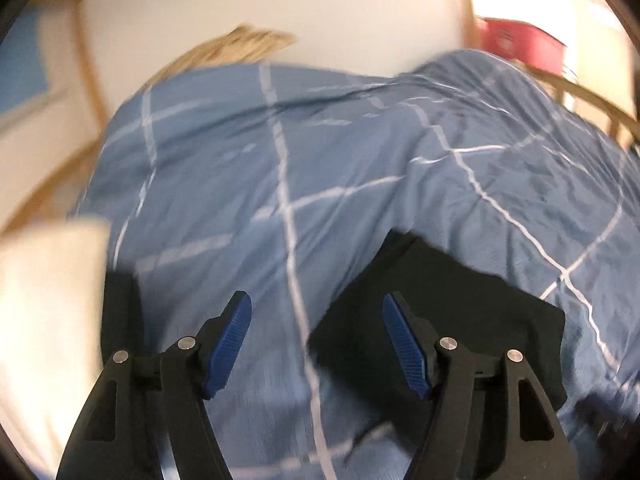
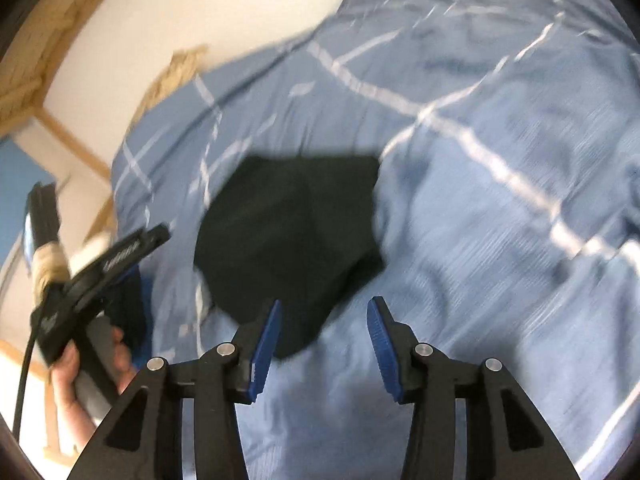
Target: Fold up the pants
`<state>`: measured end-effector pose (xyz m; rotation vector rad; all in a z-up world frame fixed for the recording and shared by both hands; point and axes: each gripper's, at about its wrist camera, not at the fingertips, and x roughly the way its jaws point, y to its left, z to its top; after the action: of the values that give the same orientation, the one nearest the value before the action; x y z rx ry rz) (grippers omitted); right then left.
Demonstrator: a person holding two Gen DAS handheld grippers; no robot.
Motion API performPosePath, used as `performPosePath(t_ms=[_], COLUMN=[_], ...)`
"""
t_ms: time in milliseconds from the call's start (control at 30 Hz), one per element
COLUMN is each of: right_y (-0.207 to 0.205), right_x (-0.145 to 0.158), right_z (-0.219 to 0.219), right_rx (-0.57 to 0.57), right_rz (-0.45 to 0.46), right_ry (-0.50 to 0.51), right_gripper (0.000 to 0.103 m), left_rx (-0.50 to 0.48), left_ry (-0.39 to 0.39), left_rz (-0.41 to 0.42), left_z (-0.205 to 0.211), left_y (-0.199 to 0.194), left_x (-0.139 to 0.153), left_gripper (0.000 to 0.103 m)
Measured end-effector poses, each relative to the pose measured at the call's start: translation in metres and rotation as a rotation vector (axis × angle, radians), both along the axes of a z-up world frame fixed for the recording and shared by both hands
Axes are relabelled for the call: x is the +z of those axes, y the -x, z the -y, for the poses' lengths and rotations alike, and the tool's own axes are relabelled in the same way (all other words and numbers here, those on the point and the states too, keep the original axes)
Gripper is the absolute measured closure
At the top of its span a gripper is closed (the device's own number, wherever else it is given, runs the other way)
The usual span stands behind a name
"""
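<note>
The black pants [image 2: 292,236] lie folded into a compact dark bundle on a blue duvet with white lines [image 2: 500,200]. In the right wrist view my right gripper [image 2: 323,310] hangs open just above the bundle's near edge, nothing between its blue pads. The left gripper's body [image 2: 92,280], held by a hand [image 2: 116,356], shows at the left of that view. In the left wrist view the pants [image 1: 460,312] sit lower right, partly behind the right finger. My left gripper [image 1: 316,304] stands open over the duvet [image 1: 320,160], beside the bundle's left edge, holding nothing.
A white wall [image 1: 280,4] rises behind the bed. A wooden frame [image 1: 86,68] runs along the left. A red box [image 1: 520,44] stands at the far right. A pale cushion [image 1: 48,292] lies at the left edge. Both views are motion-blurred.
</note>
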<state>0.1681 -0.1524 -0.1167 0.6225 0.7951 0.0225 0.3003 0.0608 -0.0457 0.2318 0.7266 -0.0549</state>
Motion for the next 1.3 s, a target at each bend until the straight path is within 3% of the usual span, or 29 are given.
performPosePath(t_ms=[133,233,433,567,933,1167,1300], right_y=[-0.028,-0.045,-0.068,-0.080,-0.091,-0.097,-0.103], right_x=[0.003,-0.001,-0.010,-0.015,-0.024,-0.028,-0.033], right_z=[0.027,0.035,0.033,0.030,0.030,0.034,0.034], right_rx=[-0.119,-0.173,-0.198,-0.184,-0.165,-0.156,-0.132], right_rz=[-0.026,-0.026,-0.018,-0.014,-0.010,0.011,0.005], right_ry=[-0.025,-0.066,-0.081,-0.082,-0.052,-0.043,-0.047], right_gripper=[0.057,0.057,0.057,0.057,0.057,0.057,0.057], left_rx=[-0.157,-0.261,-0.336,-0.391,-0.428,-0.437,-0.378], left_ry=[-0.135,-0.114,-0.083,-0.085,-0.053,-0.018,0.006], left_rz=[-0.025,-0.116,-0.179,-0.203,-0.284,-0.355,-0.337], left_z=[0.028,0.039,0.048,0.056,0.061,0.066,0.062], left_y=[-0.040,-0.069,-0.105,-0.113,-0.121,-0.125,-0.127], left_x=[0.000,-0.006,-0.021,-0.031,-0.049,-0.062,-0.062], left_gripper=[0.039,0.052,0.073,0.074,0.076,0.095,0.100])
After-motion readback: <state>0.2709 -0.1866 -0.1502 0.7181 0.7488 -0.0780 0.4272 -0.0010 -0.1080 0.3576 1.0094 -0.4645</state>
